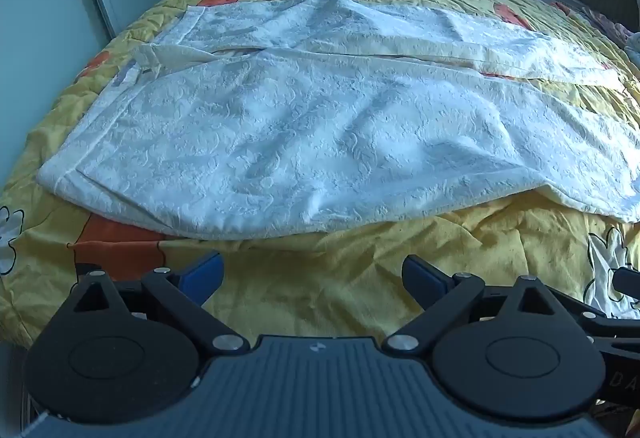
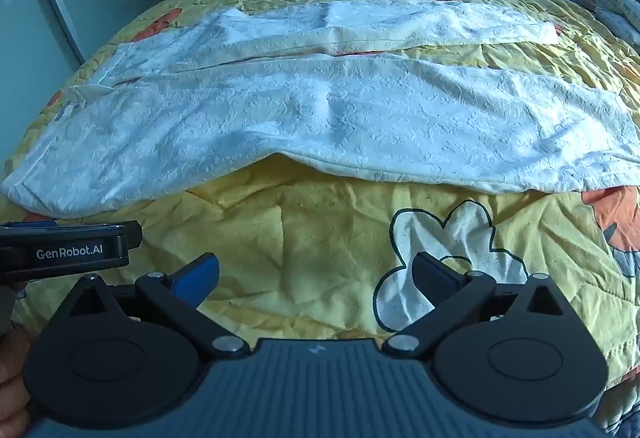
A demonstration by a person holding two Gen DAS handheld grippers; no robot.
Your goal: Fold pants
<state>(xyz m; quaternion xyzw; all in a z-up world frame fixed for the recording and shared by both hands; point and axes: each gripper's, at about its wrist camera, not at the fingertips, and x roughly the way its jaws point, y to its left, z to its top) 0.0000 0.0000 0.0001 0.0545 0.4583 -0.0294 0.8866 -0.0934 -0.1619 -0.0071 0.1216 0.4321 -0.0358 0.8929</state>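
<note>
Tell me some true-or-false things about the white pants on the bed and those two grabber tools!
1. The white pants lie spread flat on a yellow cartoon bedspread. True.
2. The left gripper is pinching the pants. False: its fingers are open and hold nothing, short of the near edge of the pants.
3. The right gripper is open over the bedspread. True.
4. The pants are already folded into a small square. False: both legs lie stretched out side by side.
5. The bedspread is plain blue. False: it is yellow with orange and white cartoon figures.
</note>
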